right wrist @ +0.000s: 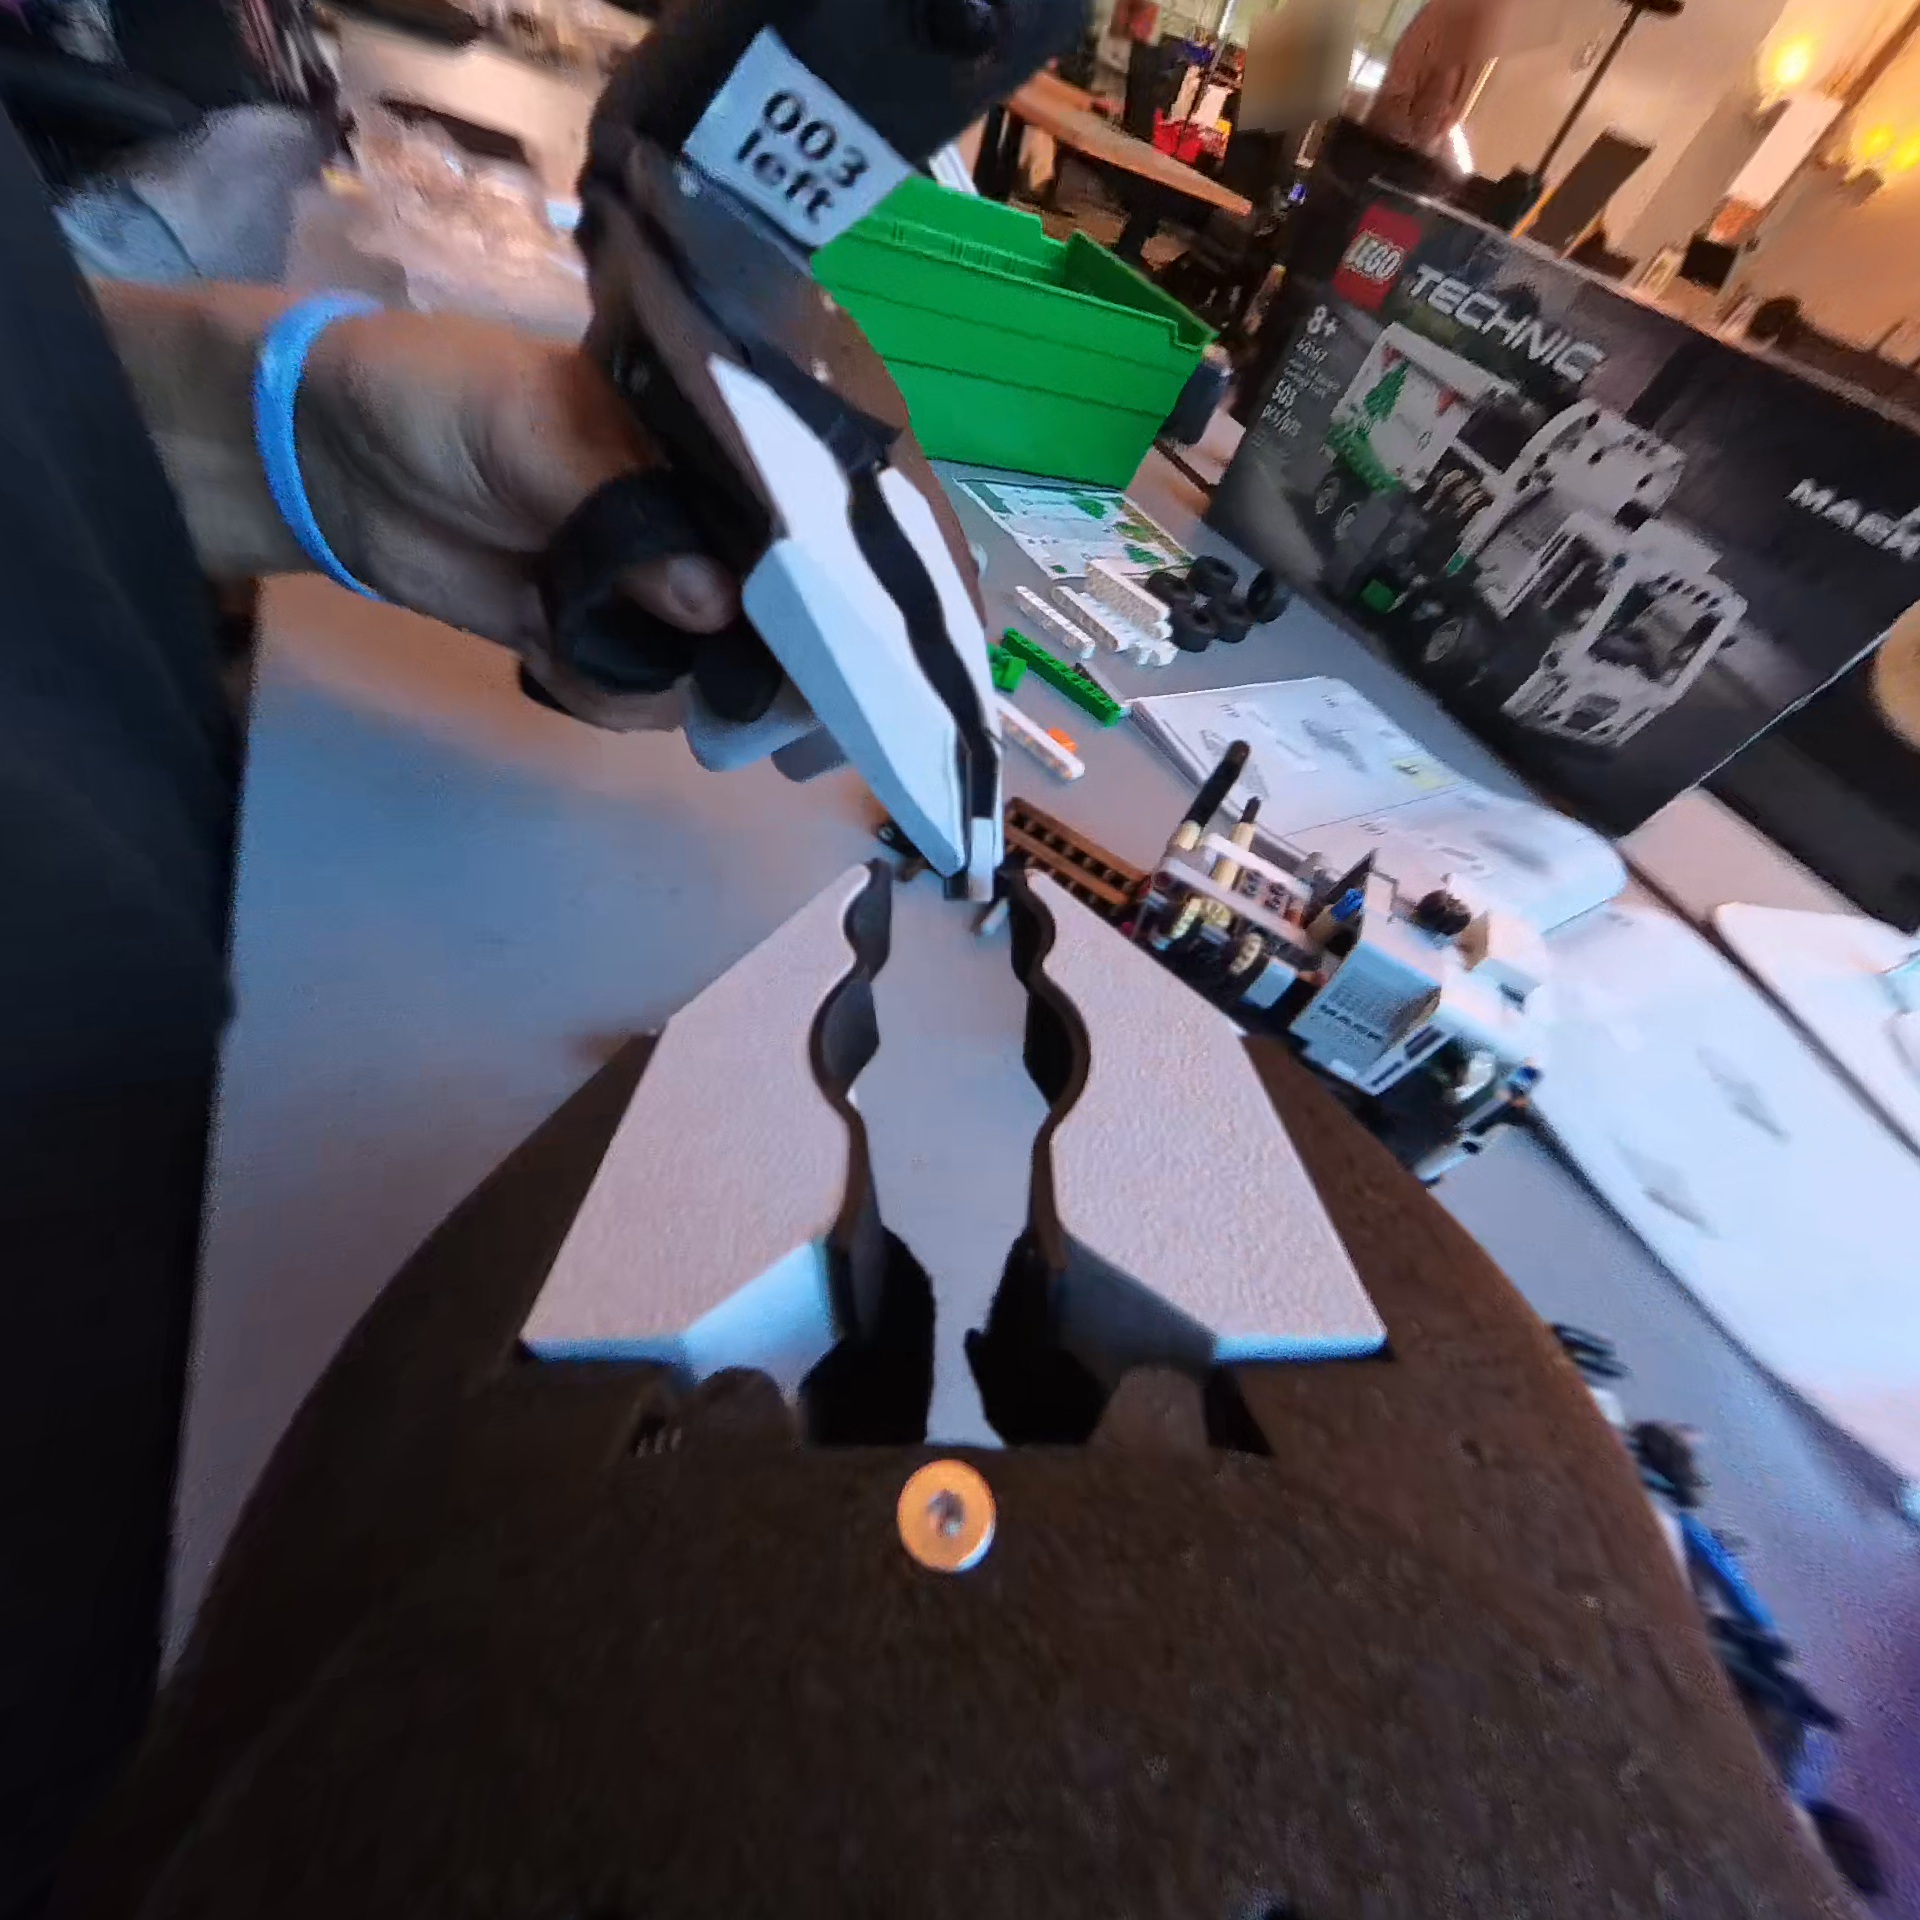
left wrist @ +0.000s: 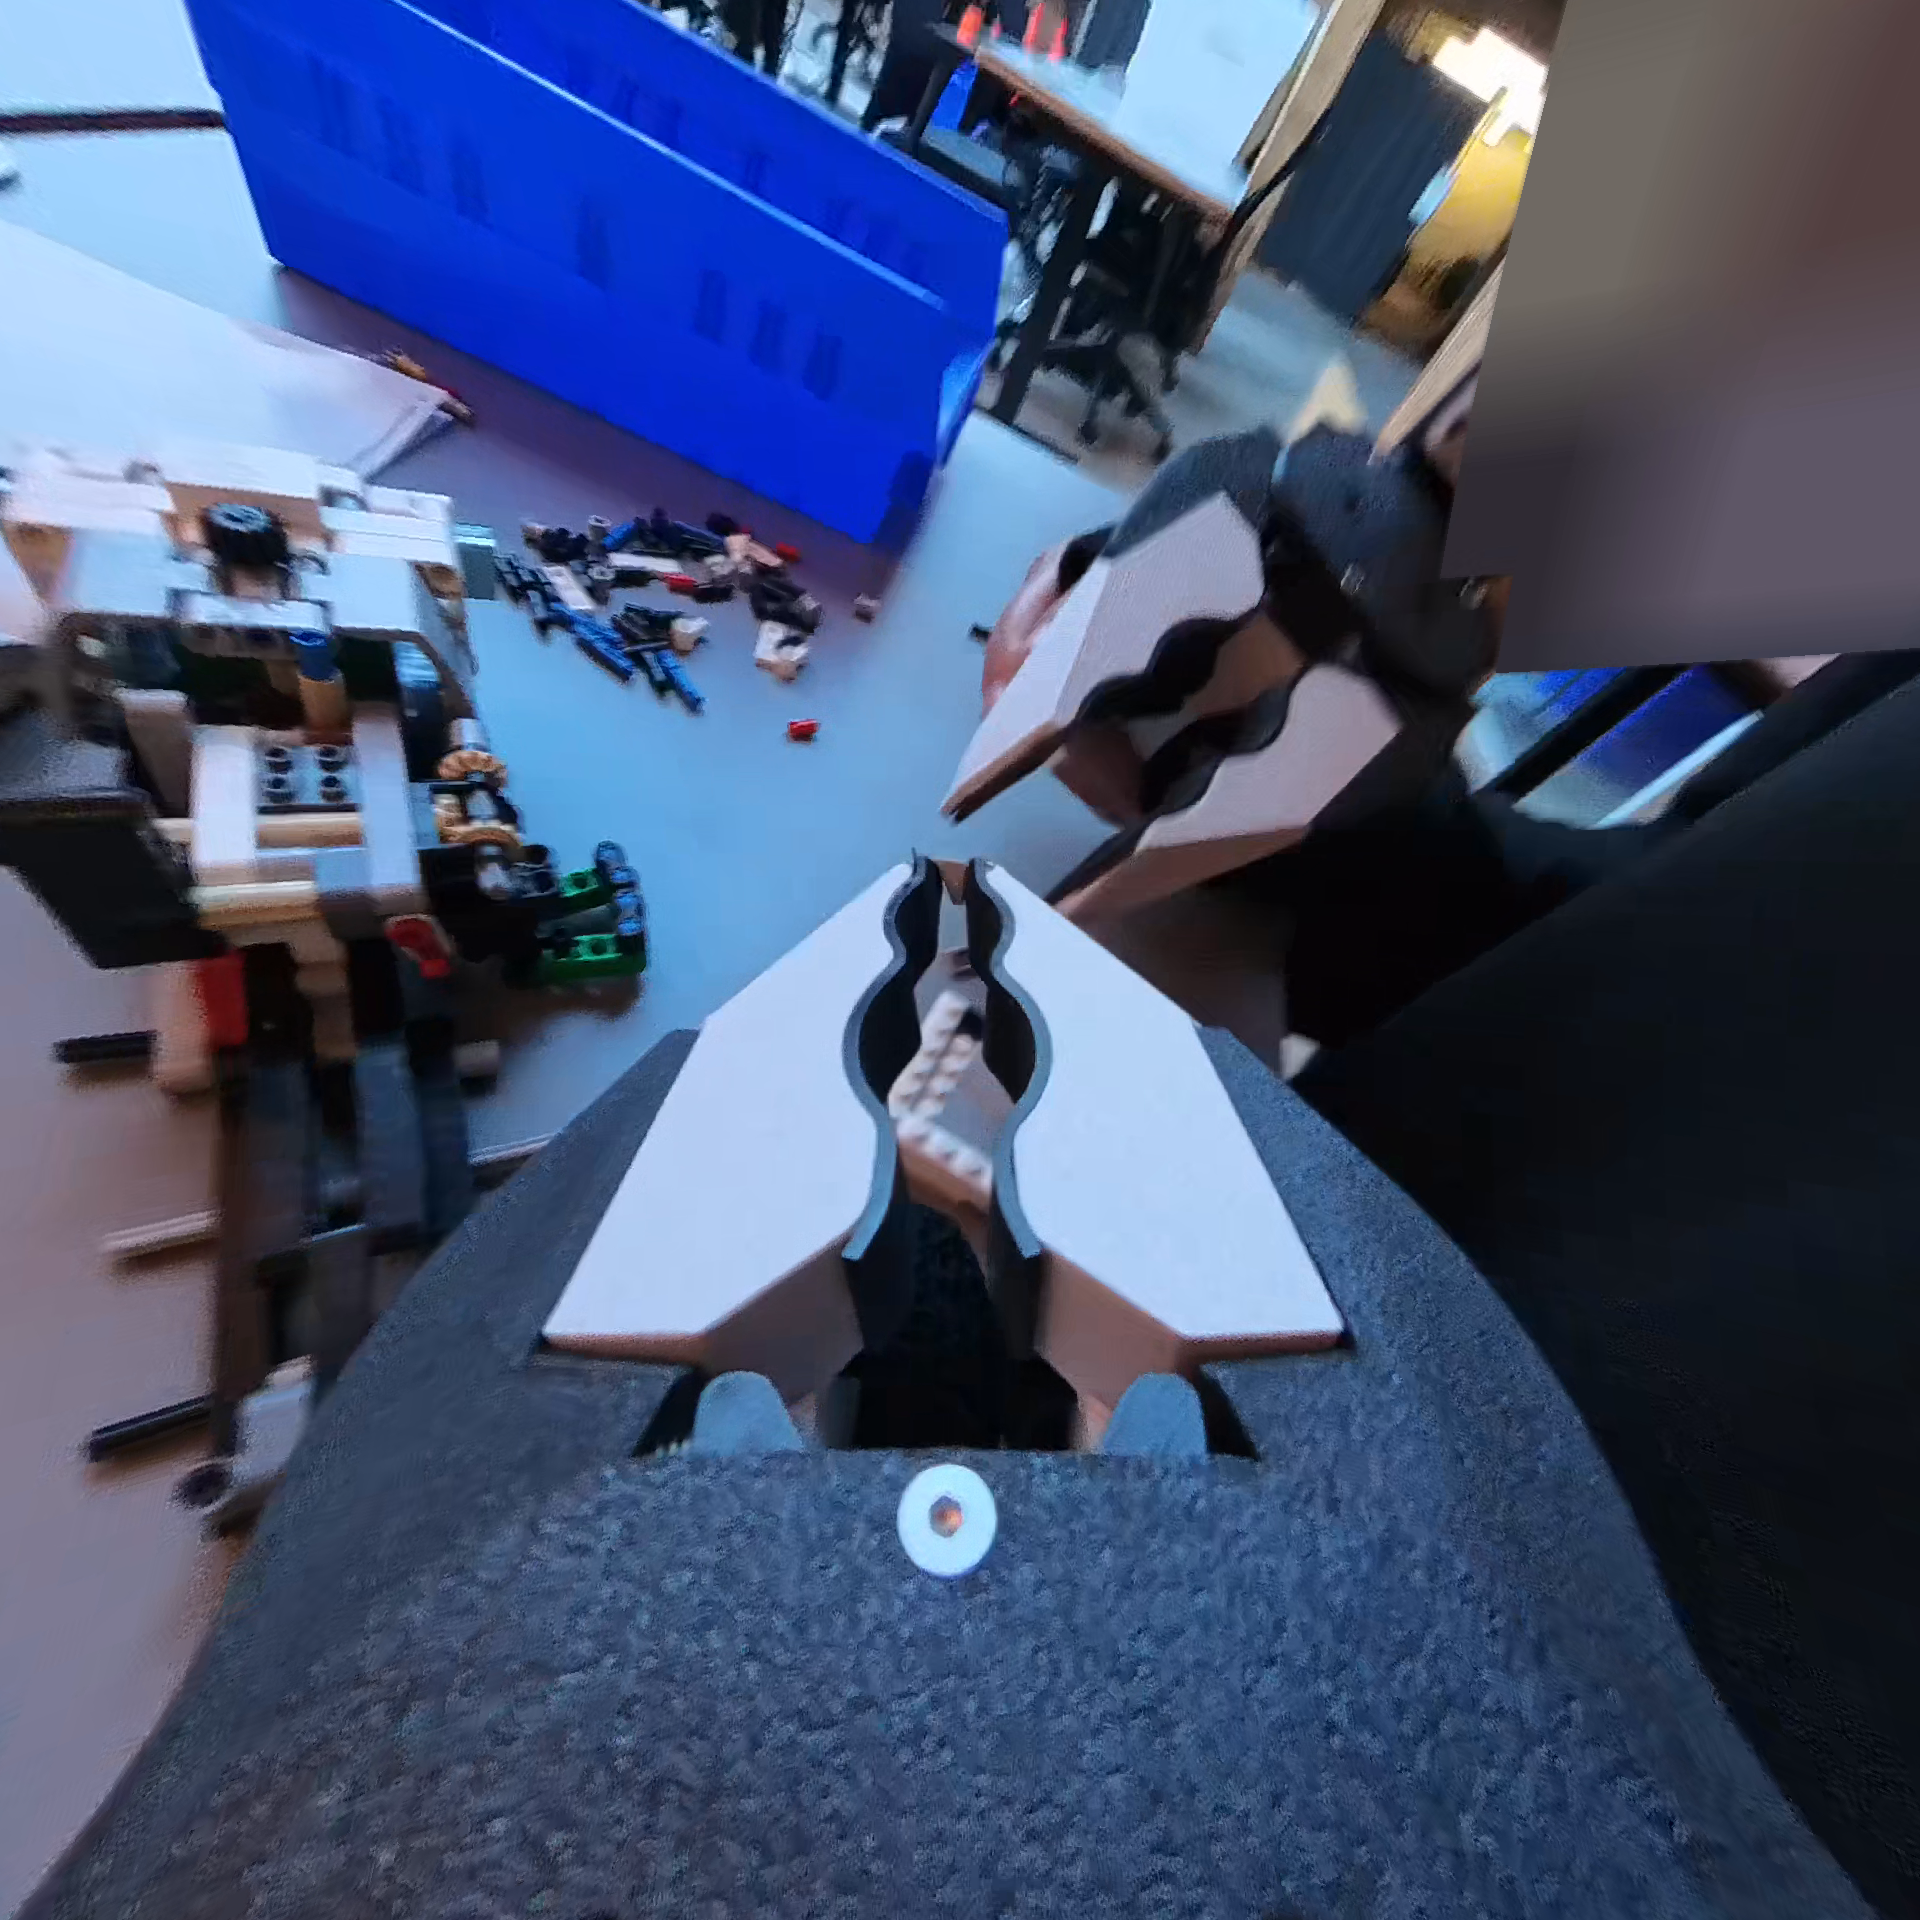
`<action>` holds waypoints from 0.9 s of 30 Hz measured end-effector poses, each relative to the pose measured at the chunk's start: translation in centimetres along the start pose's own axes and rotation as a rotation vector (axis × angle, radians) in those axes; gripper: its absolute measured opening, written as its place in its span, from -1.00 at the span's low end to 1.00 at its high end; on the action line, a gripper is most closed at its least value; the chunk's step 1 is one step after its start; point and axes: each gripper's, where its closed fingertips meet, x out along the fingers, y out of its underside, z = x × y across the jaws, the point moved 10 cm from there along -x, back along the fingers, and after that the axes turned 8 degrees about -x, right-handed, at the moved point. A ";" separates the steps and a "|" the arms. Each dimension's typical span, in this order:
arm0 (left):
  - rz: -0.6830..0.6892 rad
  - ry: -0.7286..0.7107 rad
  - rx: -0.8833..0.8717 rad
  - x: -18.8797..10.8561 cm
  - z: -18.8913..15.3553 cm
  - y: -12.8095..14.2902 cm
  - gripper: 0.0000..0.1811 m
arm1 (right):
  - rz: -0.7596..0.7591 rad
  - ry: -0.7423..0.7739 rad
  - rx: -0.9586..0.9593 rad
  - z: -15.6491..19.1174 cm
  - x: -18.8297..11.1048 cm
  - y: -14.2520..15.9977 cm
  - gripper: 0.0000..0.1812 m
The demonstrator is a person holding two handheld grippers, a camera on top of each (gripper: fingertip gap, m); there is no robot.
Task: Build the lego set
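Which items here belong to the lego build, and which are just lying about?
Belonging to the build:
half-built truck
loose small pieces
white beams
black tyres
instruction booklet
left gripper
right gripper

Lying about:
blue bin
green bin
set's box

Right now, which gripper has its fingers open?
The right gripper: the table shows through a clear gap between its fingers. The left gripper has its tips nearly together.

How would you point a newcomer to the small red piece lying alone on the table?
Start at the blue bin. In front of it lies a pile of loose pieces. The small red piece sits just beyond the pile's near edge, alone on bare grey table.
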 end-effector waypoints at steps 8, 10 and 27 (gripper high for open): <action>0.121 -0.463 0.756 0.3 -1.3 1.5 -0.96 | 0.071 -0.236 0.741 -2.2 1.7 1.7 -0.60; 0.104 -0.496 0.872 0.4 -1.8 1.5 -0.96 | 0.004 -0.291 0.864 -2.2 2.1 1.8 -0.59; 0.038 -0.505 0.974 0.1 -3.0 1.3 -0.97 | -0.199 -0.343 1.004 -2.6 2.3 2.3 -0.71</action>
